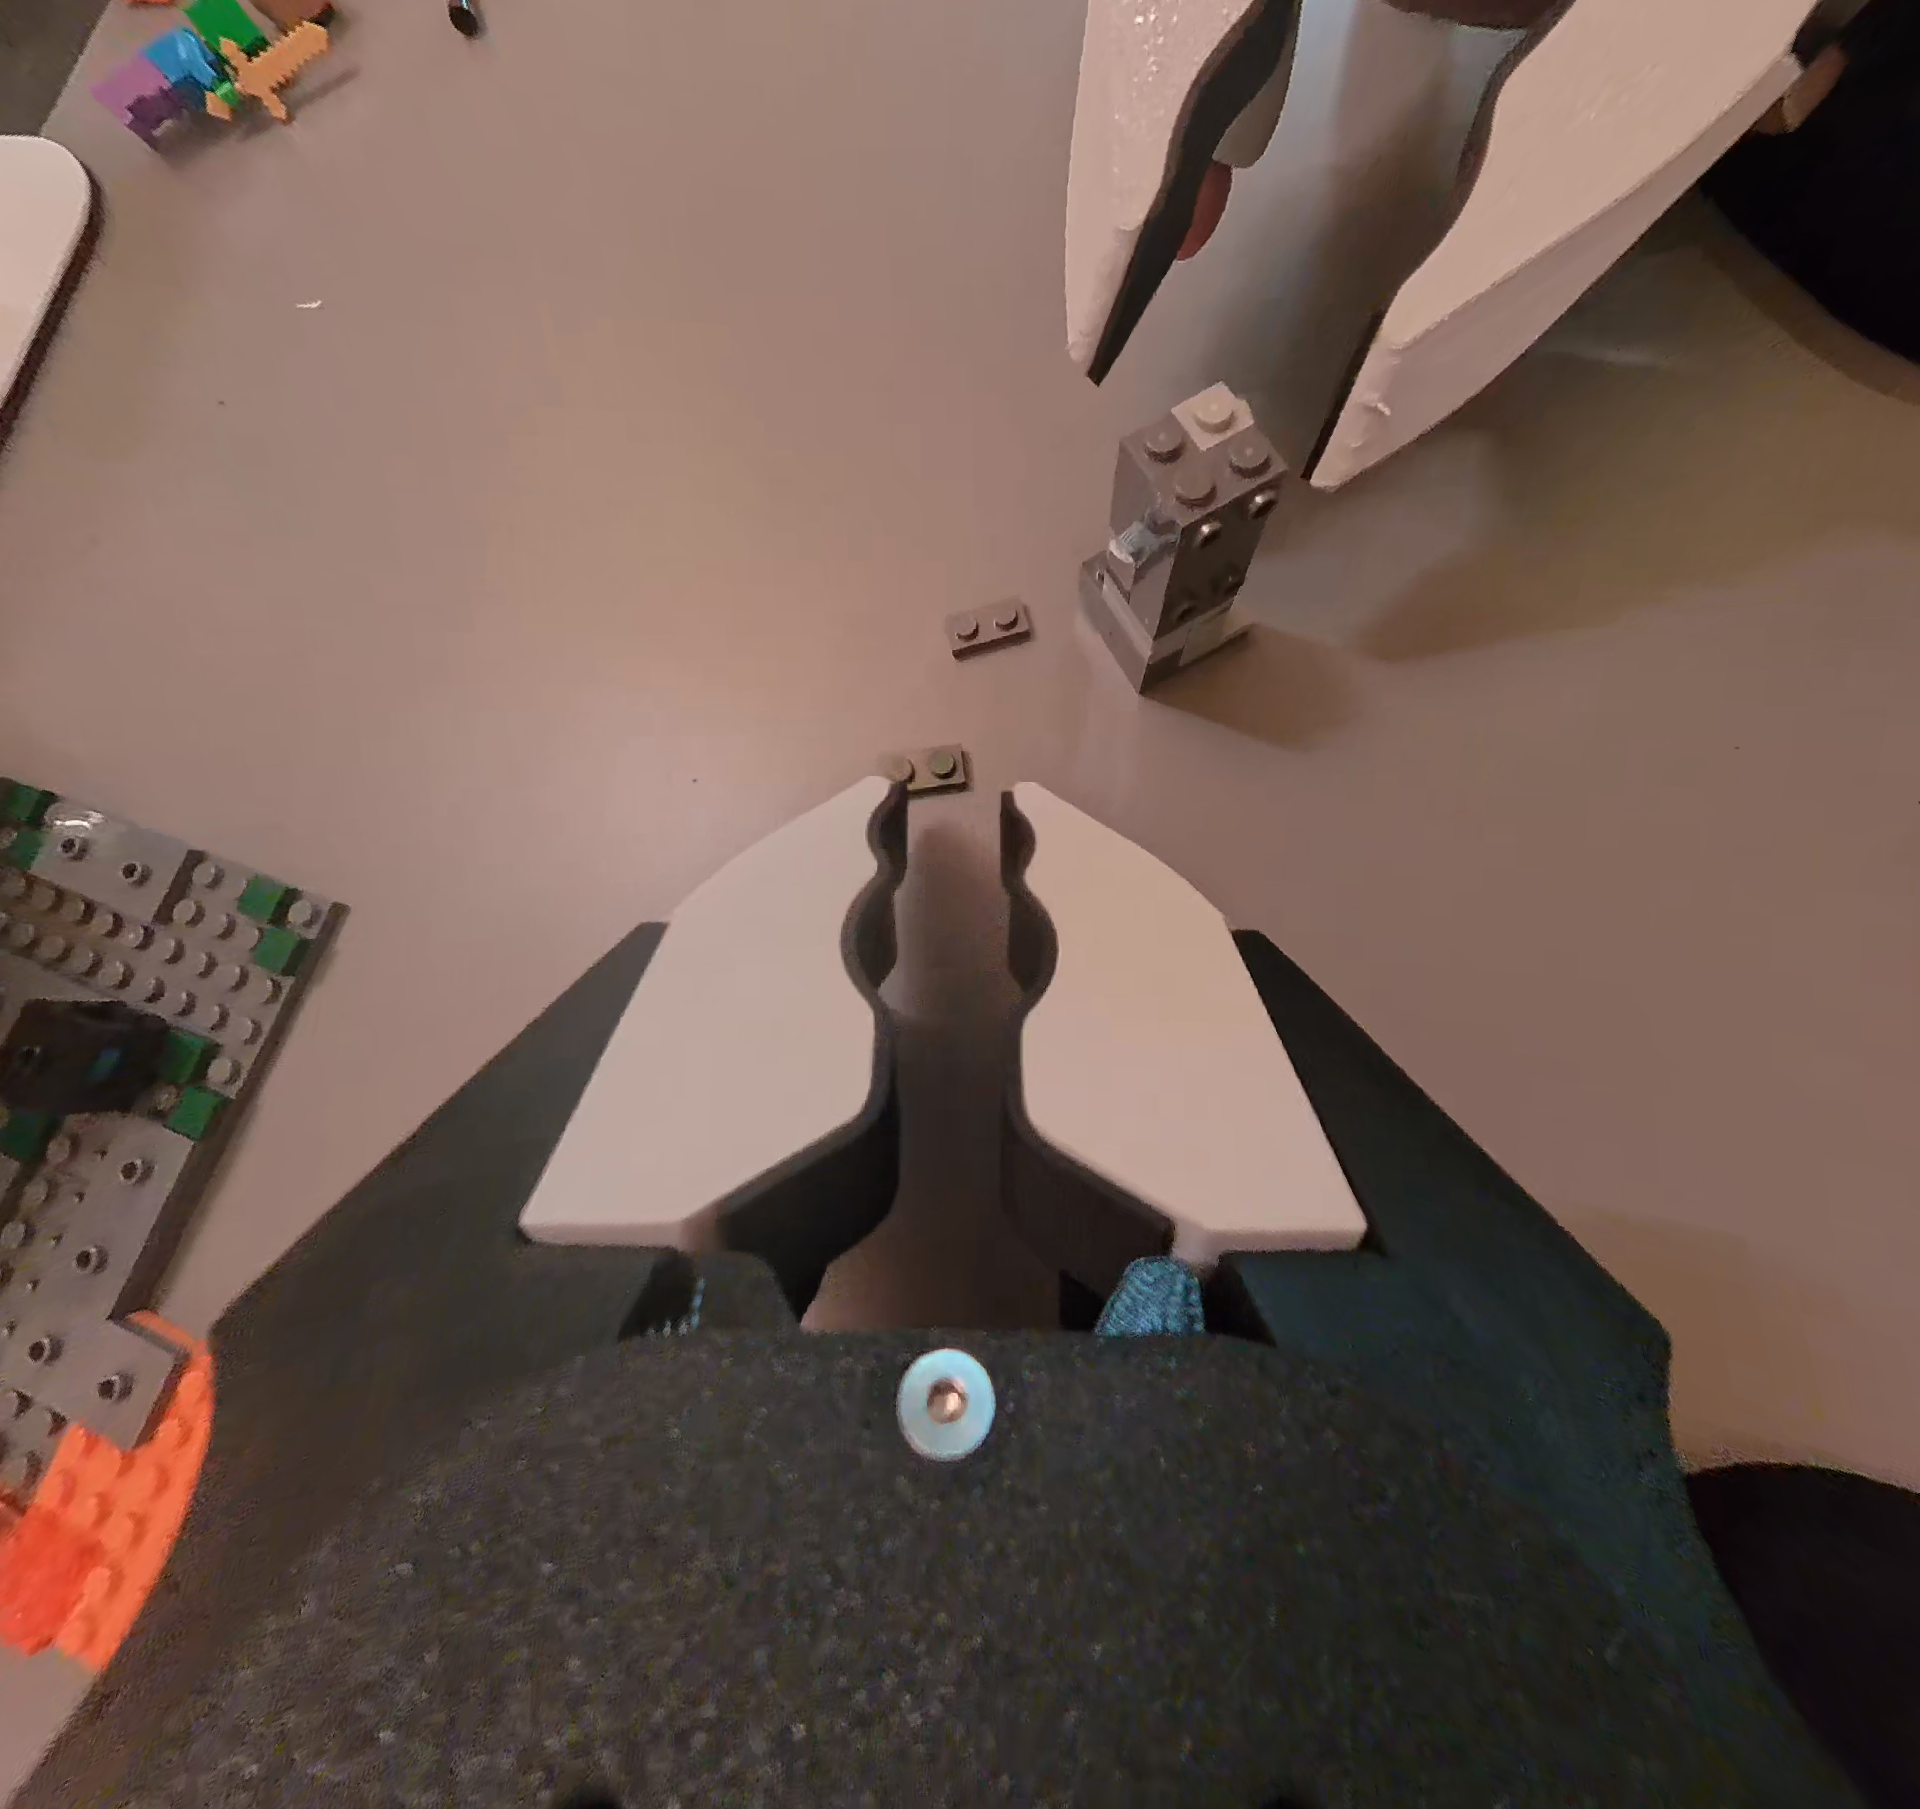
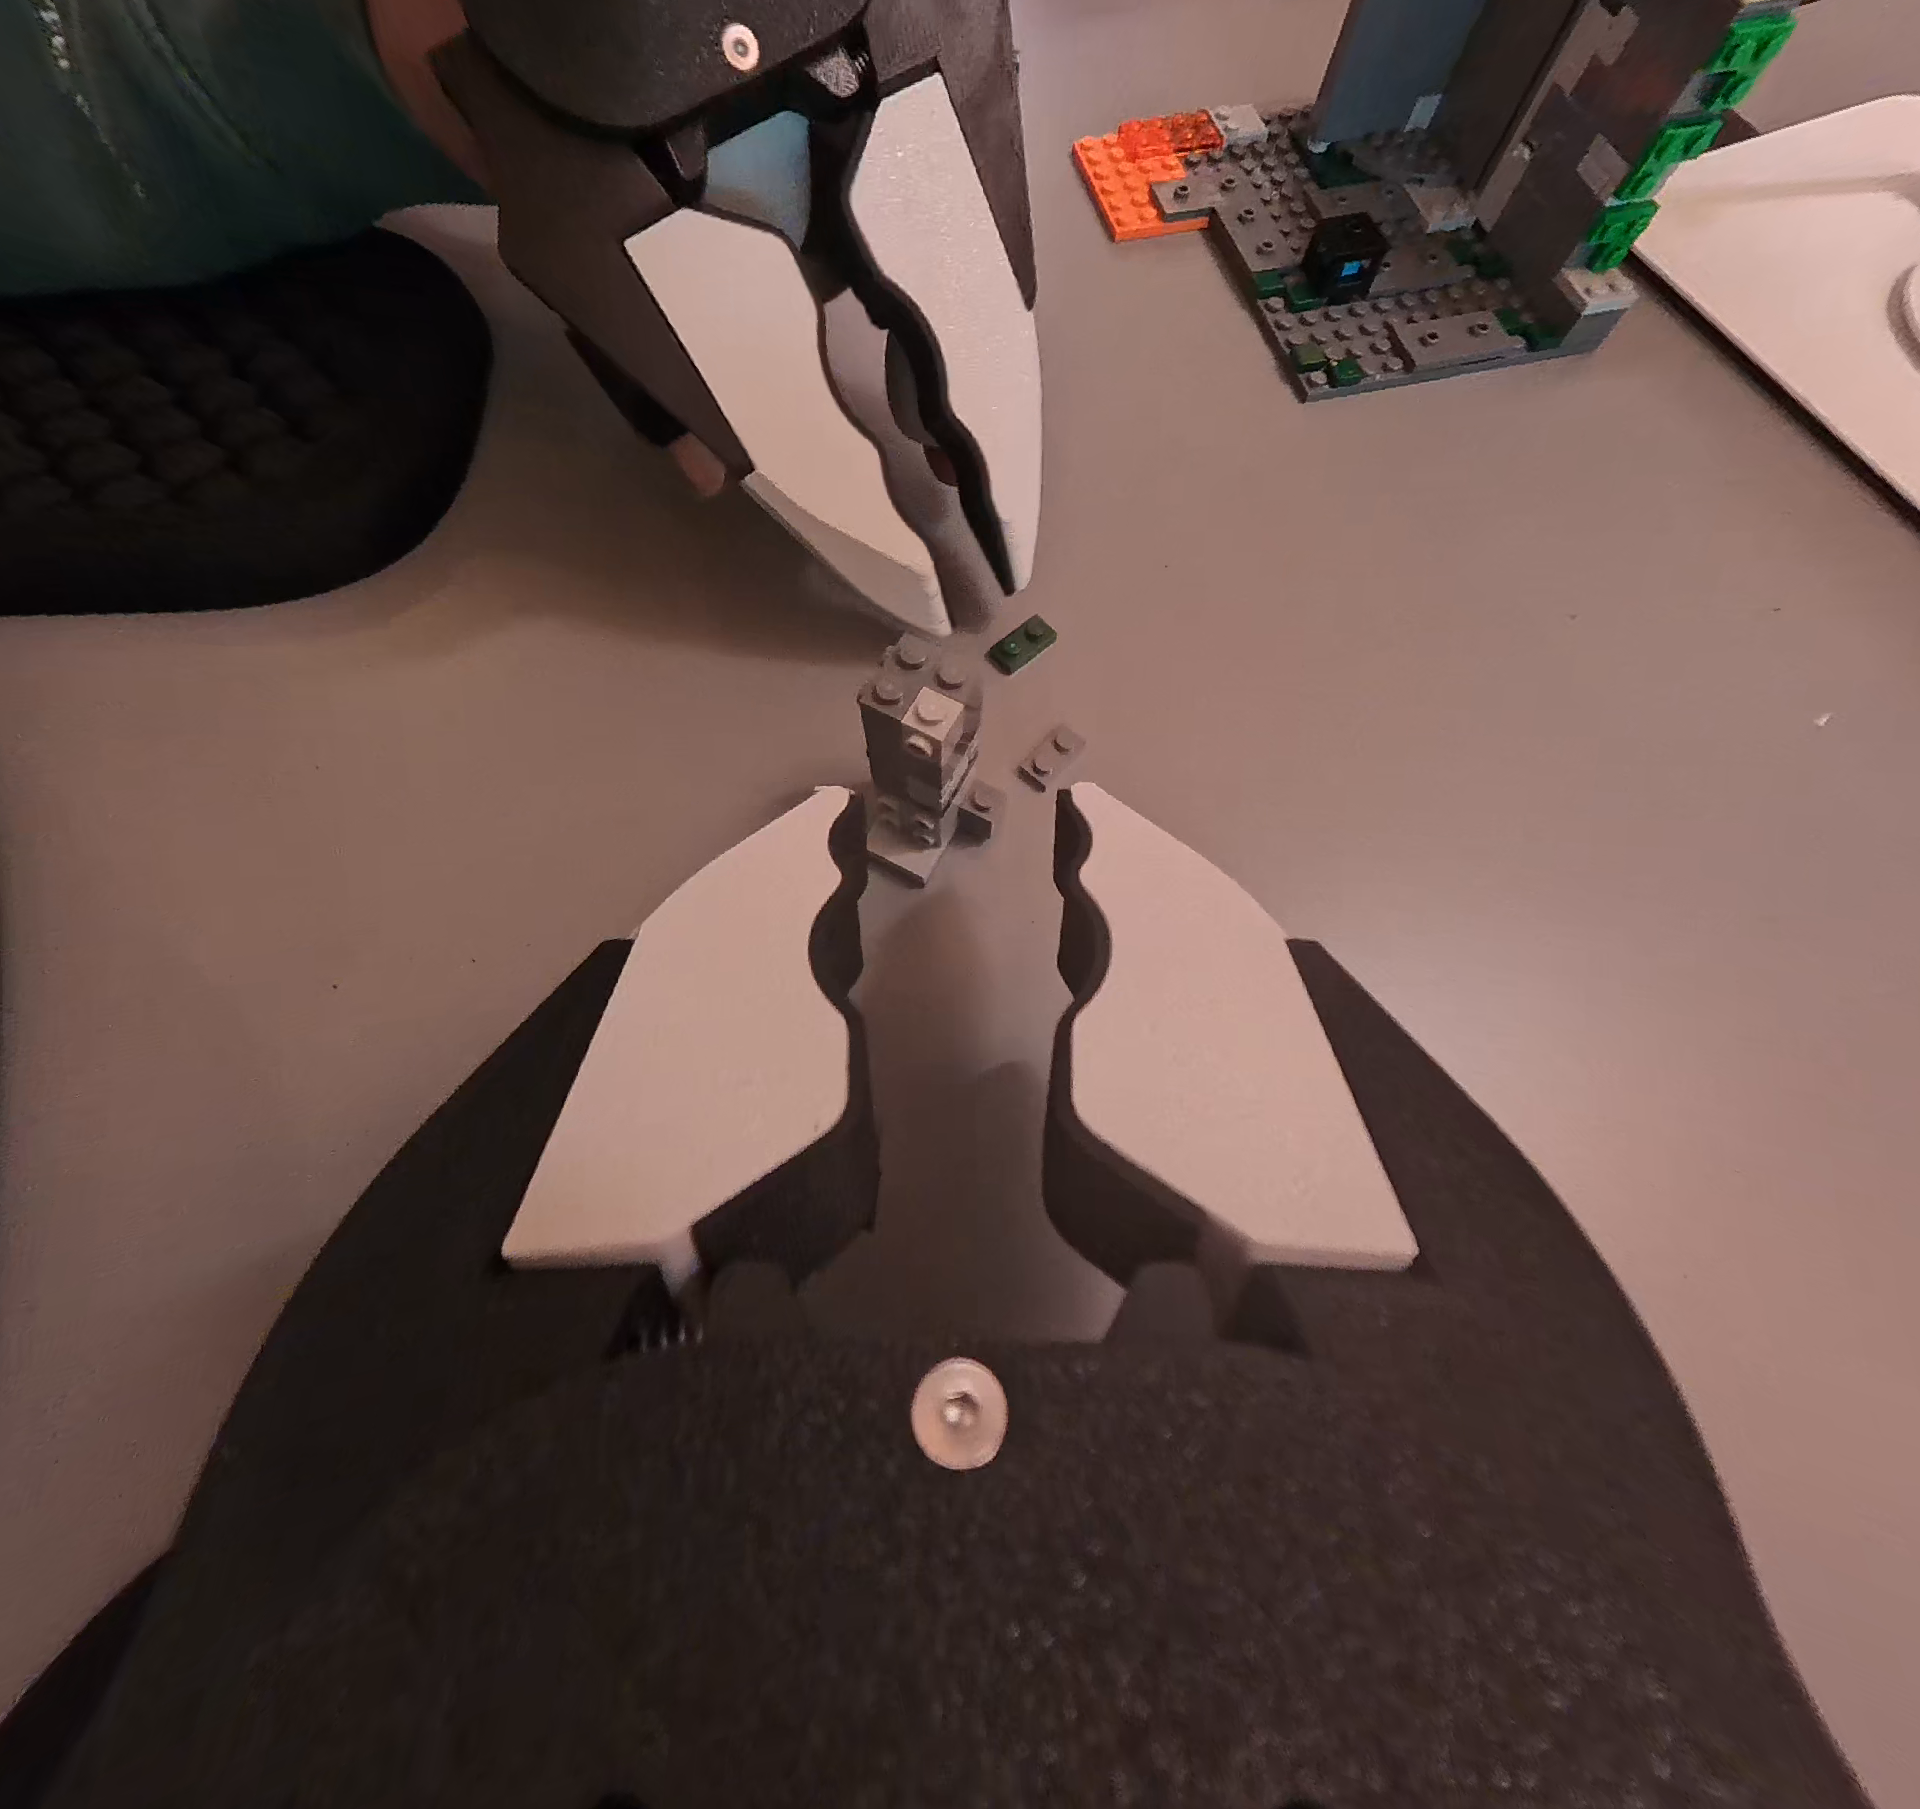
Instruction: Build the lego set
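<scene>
Broadly, the work sits at a sub-assembly stage: the big grey build (image 2: 1455, 232) with its orange corner stands on the table (image 2: 1455, 824) well apart from the action, while a small grey tower (image 2: 920, 772) stands alone at the centre, with loose pieces beside it; I judge the step in hand to be fetching a small plate to add to that tower.

The right gripper (image 2: 951, 803) is empty and moderately open, its tips low on either side of the tower's base; whether the near finger touches the base I cannot tell; it looks placed to steady the tower. The left gripper (image 1: 951, 791) is parted narrowly and holds nothing; its tips hang just short of the dark green plate (image 1: 938, 770), seemingly without contact.

The grey two-stud plate (image 1: 990, 625) lies between that green plate and the tower. Next, probably, the left gripper must go lower and forward so its fingers straddle the thin green plate, then close gently; so flat a piece could easily slide or flip instead of being caught.
</scene>
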Motion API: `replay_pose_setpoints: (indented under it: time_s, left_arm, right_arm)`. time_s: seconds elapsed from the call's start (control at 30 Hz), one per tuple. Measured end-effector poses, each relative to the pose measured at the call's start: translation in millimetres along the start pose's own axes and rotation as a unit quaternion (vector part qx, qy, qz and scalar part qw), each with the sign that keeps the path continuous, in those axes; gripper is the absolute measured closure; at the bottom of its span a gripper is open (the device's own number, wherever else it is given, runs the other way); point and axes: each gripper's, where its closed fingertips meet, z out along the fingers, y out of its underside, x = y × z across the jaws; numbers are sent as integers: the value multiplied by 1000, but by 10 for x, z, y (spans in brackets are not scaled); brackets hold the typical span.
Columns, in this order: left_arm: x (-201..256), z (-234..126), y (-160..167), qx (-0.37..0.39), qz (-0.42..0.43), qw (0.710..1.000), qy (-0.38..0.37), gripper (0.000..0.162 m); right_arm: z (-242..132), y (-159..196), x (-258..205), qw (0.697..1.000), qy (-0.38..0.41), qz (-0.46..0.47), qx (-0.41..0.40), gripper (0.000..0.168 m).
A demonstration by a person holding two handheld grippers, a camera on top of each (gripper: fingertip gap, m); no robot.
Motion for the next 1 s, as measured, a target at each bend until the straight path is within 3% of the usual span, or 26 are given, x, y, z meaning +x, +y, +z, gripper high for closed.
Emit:
replay_pose_setpoints:
  time_s: [0.67,0.83,1.0]
  left_arm:
    - [-70,176,-48,-39,-52,998,15,146]
    - [-30,159,-38,-37,-40,998,30,146]
    - [5,114,-2,-32,-35,998,37,147]
  right_arm:
    - [49,31,-38,999,-33,-16,0,134]
    - [71,-2,-27,989,-103,-104,1,132]
    - [143,-39,-106,971,-203,-129,2,130]
